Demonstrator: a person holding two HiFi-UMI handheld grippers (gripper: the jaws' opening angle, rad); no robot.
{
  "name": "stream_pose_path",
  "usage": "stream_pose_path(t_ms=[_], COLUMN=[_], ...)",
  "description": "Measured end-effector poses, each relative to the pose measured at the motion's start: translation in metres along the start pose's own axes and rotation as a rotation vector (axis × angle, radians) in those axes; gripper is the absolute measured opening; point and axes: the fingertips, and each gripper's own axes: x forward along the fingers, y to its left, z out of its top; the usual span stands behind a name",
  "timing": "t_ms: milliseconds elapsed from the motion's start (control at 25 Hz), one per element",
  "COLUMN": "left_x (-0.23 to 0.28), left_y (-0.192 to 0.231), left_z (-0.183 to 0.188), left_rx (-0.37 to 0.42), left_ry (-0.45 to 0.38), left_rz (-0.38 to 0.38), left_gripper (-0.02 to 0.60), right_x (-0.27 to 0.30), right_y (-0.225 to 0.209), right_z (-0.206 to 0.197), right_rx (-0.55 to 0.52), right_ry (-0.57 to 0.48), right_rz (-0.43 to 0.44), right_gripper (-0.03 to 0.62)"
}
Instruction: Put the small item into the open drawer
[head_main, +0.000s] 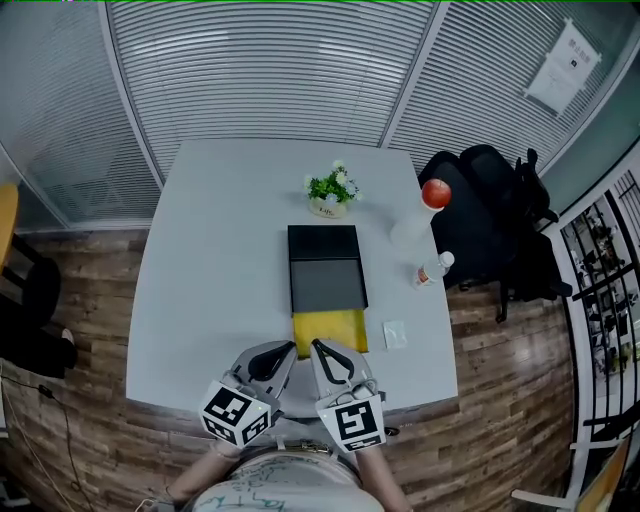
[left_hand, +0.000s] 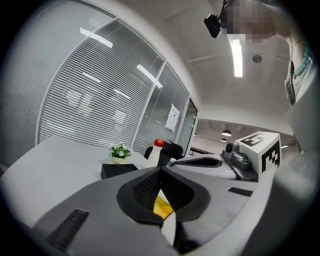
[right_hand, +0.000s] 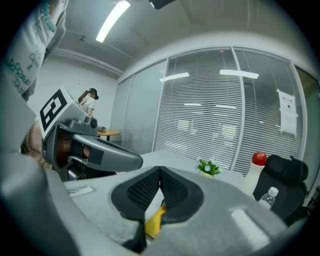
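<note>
A black box (head_main: 322, 246) lies mid-table, its yellow drawer (head_main: 330, 330) pulled out toward me. The small item, a flat white packet (head_main: 394, 334), rests on the table just right of the drawer. My left gripper (head_main: 291, 351) and right gripper (head_main: 318, 346) hover side by side at the near table edge, tips just short of the drawer's front. Both are shut with nothing between the pads. In the left gripper view the shut left gripper (left_hand: 160, 170) shows yellow drawer below its tips; the right gripper view shows the shut right gripper (right_hand: 160, 169) the same way.
A potted plant (head_main: 331, 190) stands behind the box. A red-capped white bottle (head_main: 424, 212) and a small water bottle (head_main: 433, 268) stand near the table's right edge. A black chair (head_main: 490, 215) sits beyond that edge. Blinds line the far wall.
</note>
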Motion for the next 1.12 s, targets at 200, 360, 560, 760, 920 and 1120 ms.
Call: stream_pose_path(t_ms=[200,360,560,760,920,1120], left_x=[0.004,0.016,0.034,0.048,0.055,0.061], left_y=[-0.004,-0.009,-0.02,-0.032,-0.041,-0.051], left_z=[0.002,0.002,0.009,0.01,0.007,0.008], left_rx=[0.007,-0.006,-0.013,-0.035,-0.04,-0.022], left_ry=[-0.005,-0.014,-0.032,-0.048,-0.039,-0.053], left_rz=[0.017,0.052,0.1,0.129,0.136,0.145], left_gripper=[-0.003,-0.003,-0.003,-0.003,-0.003,-0.003], right_x=[-0.001,-0.003,-0.013,-0.021,-0.028,-0.034], right_y=[-0.004,-0.014,-0.034,-0.054,-0.061,-0.066], right_z=[0.004,0.001,0.004,-0.002,-0.004,-0.011], right_rx=[0.0,-0.016,-0.034,-0.04,-0.038,-0.04], right_ry=[0.0,-0.031,-0.036,-0.036,-0.039,-0.054], right_rz=[0.022,0.063,0.111,0.136,0.149,0.166], right_gripper=[0.003,0.003,0.003,0.003,0.003,0.003])
